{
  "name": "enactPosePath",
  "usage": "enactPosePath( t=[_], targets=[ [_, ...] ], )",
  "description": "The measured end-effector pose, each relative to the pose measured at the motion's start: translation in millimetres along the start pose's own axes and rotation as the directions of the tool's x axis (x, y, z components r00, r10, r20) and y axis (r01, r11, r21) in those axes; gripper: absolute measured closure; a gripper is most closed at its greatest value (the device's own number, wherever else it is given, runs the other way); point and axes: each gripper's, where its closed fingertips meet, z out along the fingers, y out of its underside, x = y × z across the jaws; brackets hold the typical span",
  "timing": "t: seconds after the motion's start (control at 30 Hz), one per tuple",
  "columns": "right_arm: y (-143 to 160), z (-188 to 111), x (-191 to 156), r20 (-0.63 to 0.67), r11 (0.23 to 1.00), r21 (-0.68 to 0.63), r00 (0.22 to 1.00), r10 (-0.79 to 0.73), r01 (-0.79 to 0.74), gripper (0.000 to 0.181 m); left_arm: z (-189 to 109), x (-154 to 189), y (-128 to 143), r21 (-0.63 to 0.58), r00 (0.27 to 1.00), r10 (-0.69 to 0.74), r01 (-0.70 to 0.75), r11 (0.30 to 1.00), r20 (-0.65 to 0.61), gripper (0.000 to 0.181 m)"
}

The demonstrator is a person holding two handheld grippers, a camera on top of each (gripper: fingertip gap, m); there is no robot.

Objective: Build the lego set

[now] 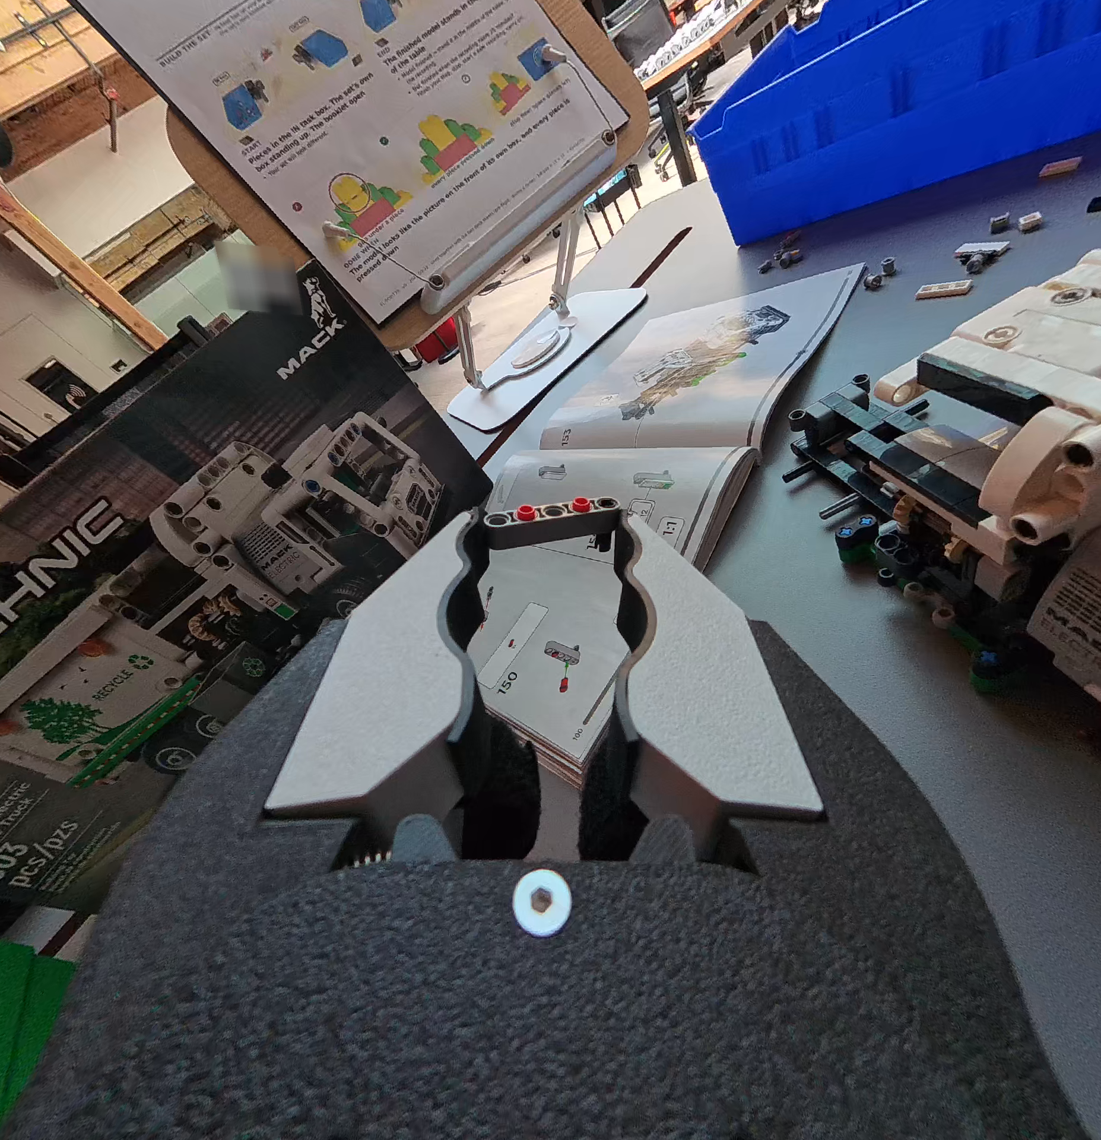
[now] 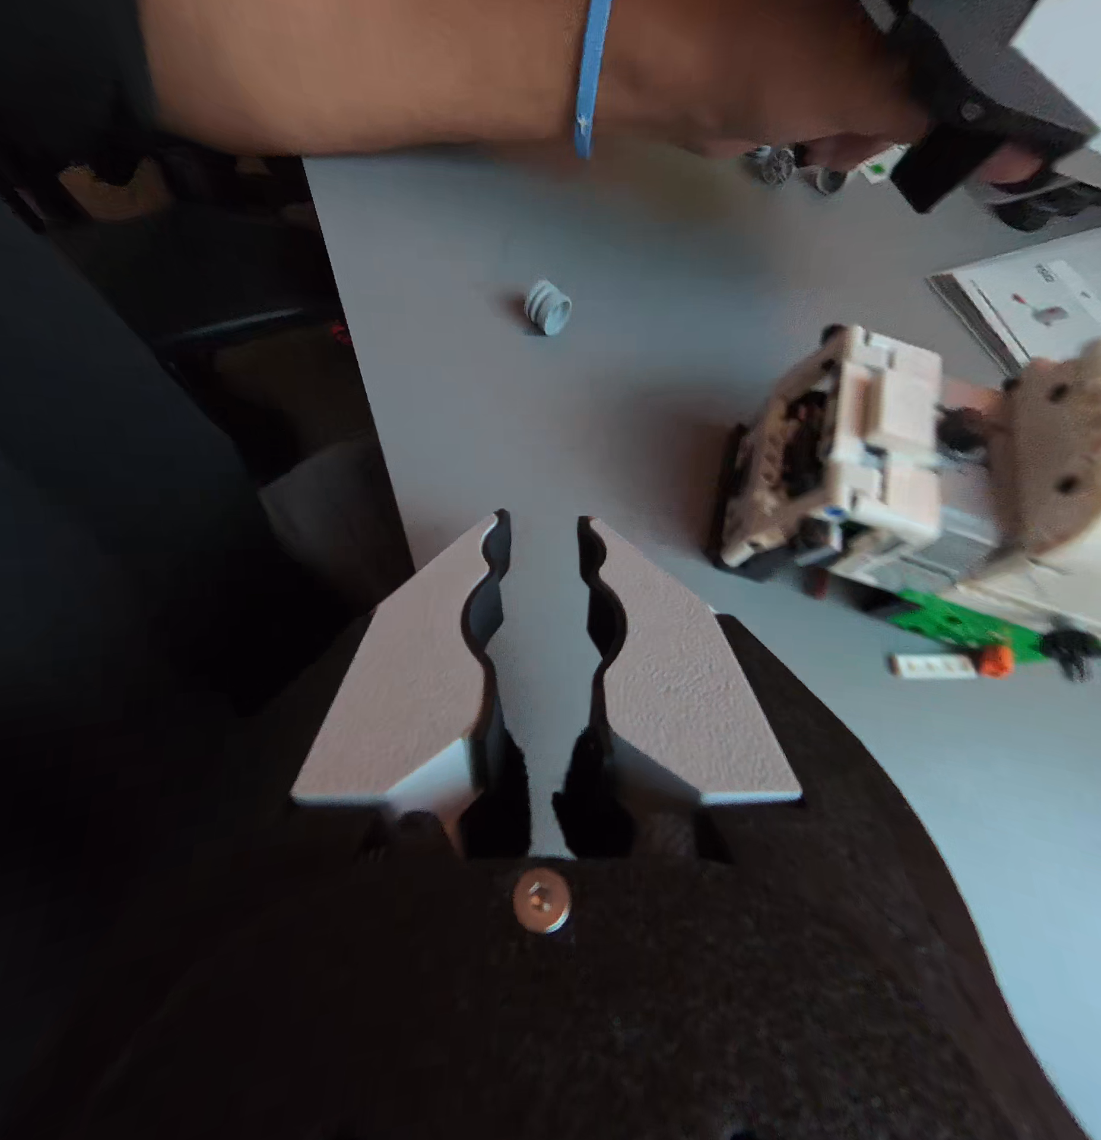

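Two hand-held grippers, one per wrist view. Left hand-held gripper (image 1: 551, 524): clamped on a dark grey beam (image 1: 551, 524) carrying two red pins (image 1: 525, 512), the beam spanning crosswise between the fingertips and raised above the open instruction booklet (image 1: 628, 493); booklet lying on the dark counter (image 1: 844, 740) directly under the fingers and running out toward 1 o'clock; set box (image 1: 196, 524), printed with a white truck, at 9 to 10 o'clock of the fingers; instruction sheet on a metal stand (image 1: 535, 345) at 12 o'clock, beyond the booklet; part-built white and black truck model (image 1: 967, 444) at 2 to 3 o'clock, resting on the counter; loose small pieces (image 1: 942, 289) scattered past the model at 1 o'clock; blue bin (image 1: 905, 123) behind them at the far edge; green sheet (image 1: 17, 1049) at 8 o'clock, lower corner.

Right hand-held gripper (image 2: 543, 518): jaws parted with a narrow gap, nothing between them, held over bare counter (image 2: 474, 432); picture blurred; small grey ridged piece (image 2: 548, 306) lying alone at 12 o'clock; truck model (image 2: 893, 469) at 2 o'clock, green parts beneath it; white strip with an orange piece (image 2: 948, 665) at 3 o'clock; booklet (image 2: 1041, 308) at 1 o'clock; a person's forearm with a blue wristband (image 2: 591, 80) crossing the top, the hand (image 2: 782, 105) gripping the other, dark device (image 2: 979, 105) at the upper right corner.
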Motion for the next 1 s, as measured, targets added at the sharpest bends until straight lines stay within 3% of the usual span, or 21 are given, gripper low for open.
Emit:
enactPosePath(
  t=[0.1, 0.17, 0.3, 0.4, 0.47, 0.53, 0.7, 0.77, 0.87, 0.93, 1.0],
  targets=[
    [-13, 42, -4, -0.038, 0.997, -0.006, 0.997, 0.07, -0.071, 0.151, -2, -3, -2, 0.008, 1.0, -0.008, 0.008, 1.0, 0.006, 0.142],
    [-25, 60, -14, 0.032, 0.99, 0.002, 0.989, 0.144, -0.144, 0.148, -3, -4, -4, 0.014, 1.0, -0.009, 0.009, 1.0, 0.007, 0.142],
    [-40, 84, -10, 0.004, 0.995, -0.012, 0.995, 0.099, -0.099, 0.146, -3, -4, -5, 0.021, 1.0, -0.02, 0.02, 1.0, 0.002, 0.142],
    [-45, 98, -17, 0.062, 0.991, -0.033, 0.99, 0.13, -0.128, 0.147, -3, -5, -3, 0.017, 1.0, -0.021, 0.021, 1.0, 0.004, 0.142],
    [-43, 105, -20, 0.071, 0.991, -0.061, 0.99, 0.121, -0.116, 0.15, -3, -10, -1, 0.015, 1.0, -0.029, 0.029, 0.999, 0.013, 0.142],
    [-43, 107, -18, 0.04, 0.995, -0.07, 0.996, 0.078, -0.075, 0.166, -5, -21, 2, 0.013, 0.999, -0.038, 0.037, 0.999, 0.037, 0.142],
    [-63, 92, -5, 0.024, 0.999, -0.04, 1.0, 0.017, -0.016, 0.167, -25, -78, 12, 0.029, 0.981, -0.112, 0.109, 0.994, 0.158, 0.142],
    [-99, 62, 22, -0.005, 0.999, 0.004, 0.999, -0.048, 0.048, 0.168, -37, -103, 17, 0.043, 0.969, -0.154, 0.148, 0.988, 0.193, 0.142],
    [-156, 21, 98, -0.065, 0.992, 0.048, 0.991, -0.113, 0.117, 0.168, -55, -133, 22, 0.085, 0.949, -0.232, 0.219, 0.972, 0.213, 0.142],
    [-163, 33, 141, 0.022, 0.987, -0.032, 0.987, -0.159, 0.16, 0.168, -62, -145, 24, 0.11, 0.934, -0.271, 0.252, 0.961, 0.231, 0.141],
    [-143, 75, 180, 0.137, 0.952, -0.144, 0.958, -0.252, 0.271, 0.168, -64, -149, 24, 0.113, 0.927, -0.284, 0.264, 0.958, 0.244, 0.142]
  ],
)
